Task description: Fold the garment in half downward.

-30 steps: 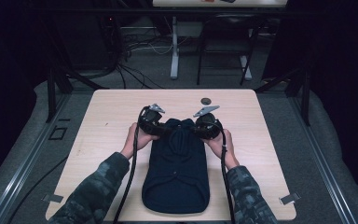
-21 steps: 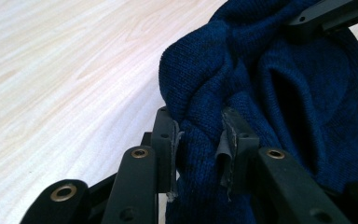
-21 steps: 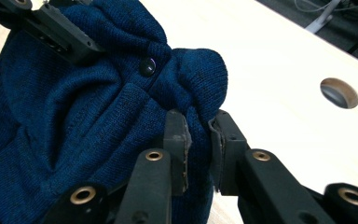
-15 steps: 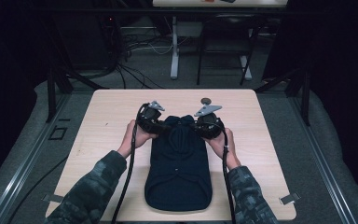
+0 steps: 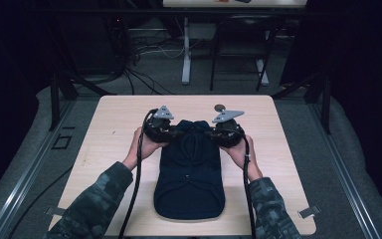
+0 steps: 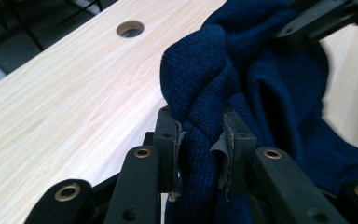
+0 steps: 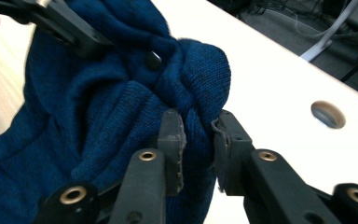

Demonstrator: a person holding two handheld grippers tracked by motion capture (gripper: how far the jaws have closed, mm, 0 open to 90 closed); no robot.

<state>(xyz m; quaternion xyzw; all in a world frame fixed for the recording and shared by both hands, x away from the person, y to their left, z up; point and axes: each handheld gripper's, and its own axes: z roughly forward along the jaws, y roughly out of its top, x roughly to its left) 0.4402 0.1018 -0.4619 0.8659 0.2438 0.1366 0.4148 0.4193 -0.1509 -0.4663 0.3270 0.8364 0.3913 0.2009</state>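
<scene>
A dark blue knitted garment [image 5: 189,174] lies lengthwise on the wooden table [image 5: 109,134], its far end bunched and raised. My left gripper [image 5: 176,132] pinches that end from the left. In the left gripper view a thick fold of the garment [image 6: 261,84] is squeezed in my left gripper [image 6: 200,140]. My right gripper [image 5: 209,133] holds the same end from the right. Its jaws have just been opening a little, but in the right gripper view the garment [image 7: 88,102] is still clamped in my right gripper [image 7: 198,140].
A round cable hole [image 5: 220,106] sits in the table just beyond the grippers. Bare wood lies on both sides of the garment. Dark frame posts [image 5: 54,102] and cables stand on the floor behind the table.
Both hands have risen slightly with the garment's far end. The near hem has slid a little away from the table's front edge.
</scene>
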